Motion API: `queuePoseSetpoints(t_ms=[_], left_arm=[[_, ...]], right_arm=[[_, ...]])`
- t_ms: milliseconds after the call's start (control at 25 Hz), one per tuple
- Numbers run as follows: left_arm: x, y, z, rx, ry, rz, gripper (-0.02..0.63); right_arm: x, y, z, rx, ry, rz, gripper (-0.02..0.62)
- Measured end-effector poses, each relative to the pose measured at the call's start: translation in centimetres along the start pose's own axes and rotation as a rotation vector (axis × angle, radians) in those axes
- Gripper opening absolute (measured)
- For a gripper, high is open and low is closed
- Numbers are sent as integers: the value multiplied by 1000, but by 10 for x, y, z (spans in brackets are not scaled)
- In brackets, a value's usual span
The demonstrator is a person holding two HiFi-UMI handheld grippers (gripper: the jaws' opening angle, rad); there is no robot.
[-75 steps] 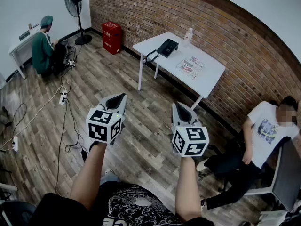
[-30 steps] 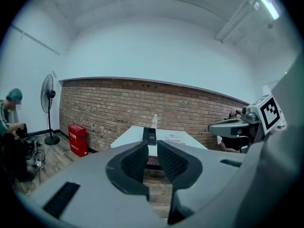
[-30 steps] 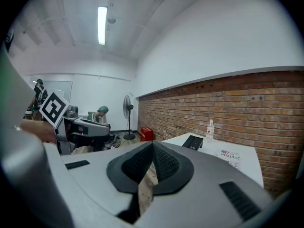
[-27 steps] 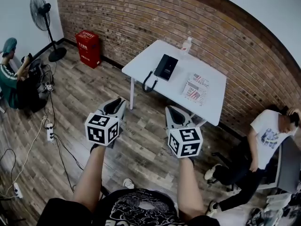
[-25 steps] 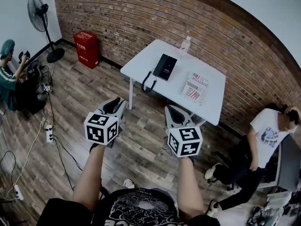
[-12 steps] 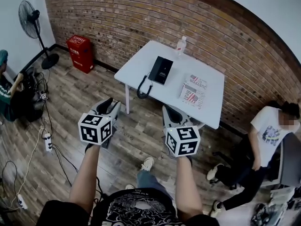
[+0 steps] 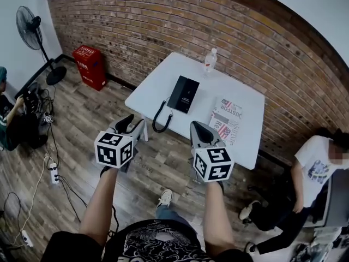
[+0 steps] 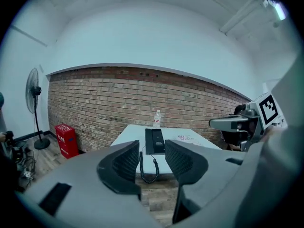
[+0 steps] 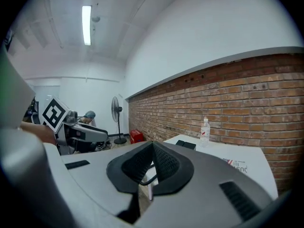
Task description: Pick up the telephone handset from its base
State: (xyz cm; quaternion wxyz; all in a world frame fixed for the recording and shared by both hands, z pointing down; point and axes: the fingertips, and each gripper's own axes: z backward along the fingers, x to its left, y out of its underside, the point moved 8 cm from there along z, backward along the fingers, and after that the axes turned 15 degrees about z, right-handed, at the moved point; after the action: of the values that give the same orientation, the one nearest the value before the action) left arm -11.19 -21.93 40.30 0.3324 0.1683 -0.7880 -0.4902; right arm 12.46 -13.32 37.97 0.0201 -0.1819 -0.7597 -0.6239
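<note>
Short of the table (image 7: 163, 81), the left gripper (image 7: 132, 125) is opening its jaws on nothing and the right gripper (image 7: 197, 129) is pressed together; the dangling cord (image 7: 158, 119) could snag and drag the telephone (image 7: 183, 93) off.

My left tool (image 8: 152, 148) has its dark ribbed jaws apart and opening, with nothing between them. Through the gap, at 12 o'clock, a flat black telephone (image 8: 155, 141) lies on a white rectangular bench (image 8: 130, 132), and its black coiled cord (image 8: 148, 169) hangs over the near edge. A clear plastic bottle (image 8: 157, 118) stands upright beyond the phone, by the red brick wall (image 8: 104, 96). A printed paper sheet (image 8: 186, 137) lies at the phone's 3 o'clock. At 9 o'clock a red box (image 8: 64, 139) stands beside a black pedestal fan (image 8: 33, 91). My right tool (image 8: 213, 123) shows at 3 o'clock.
</note>
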Motion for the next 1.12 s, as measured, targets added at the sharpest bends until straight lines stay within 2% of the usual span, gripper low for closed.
queuePoseSetpoints(t_ms=[520, 800, 1120], left_arm=[[-2, -45, -126, 39, 7, -7, 156], [-5, -54, -164, 61, 22, -14, 163], [7, -49, -198, 136, 113, 34, 163]], right_arm=[[-103, 7, -82, 0, -3, -17, -2], [-129, 10, -106, -9, -19, -24, -2], [-135, 16, -120, 13, -5, -32, -2]])
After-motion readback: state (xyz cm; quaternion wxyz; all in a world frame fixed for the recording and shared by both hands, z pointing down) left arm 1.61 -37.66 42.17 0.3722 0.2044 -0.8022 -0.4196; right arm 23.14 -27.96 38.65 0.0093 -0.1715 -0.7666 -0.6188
